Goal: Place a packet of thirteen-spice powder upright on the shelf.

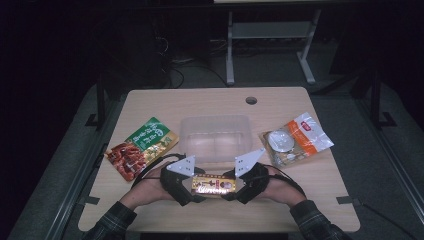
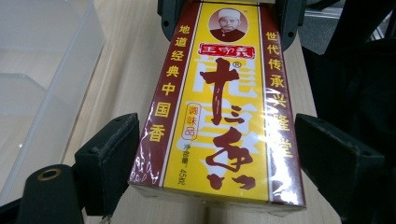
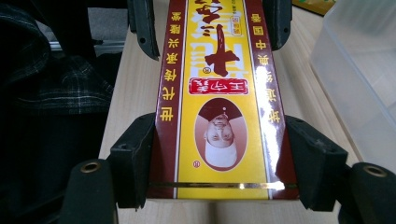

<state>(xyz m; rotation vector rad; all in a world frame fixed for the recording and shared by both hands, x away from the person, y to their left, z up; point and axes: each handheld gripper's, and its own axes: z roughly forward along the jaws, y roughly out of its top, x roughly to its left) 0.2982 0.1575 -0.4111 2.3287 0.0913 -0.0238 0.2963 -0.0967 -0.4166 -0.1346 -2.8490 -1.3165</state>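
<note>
The spice box is a flat, long carton wrapped in glossy film: a yellow middle panel with large dark red brush characters and an oval portrait at one end, dark red side strips carrying yellow characters, and a thin gold line near the portrait end. It lies flat on the table, just in front of the clear plastic bin, lengthwise from left to right.

Left of the bin lies a green and red sauce packet. The left gripper holds the box's left end; in the left gripper view its jaws sit on either side of the box, the left pad touching the carton and the right one seemingly a sliver off, so a firm clamp cannot be told. The right gripper takes the other end, its jaws pressed against both long sides of the box.

Right of the bin rests an orange and white snack bag. In front of the box, bare tabletop runs to the near edge; behind it the bin's wall stands close.
</note>
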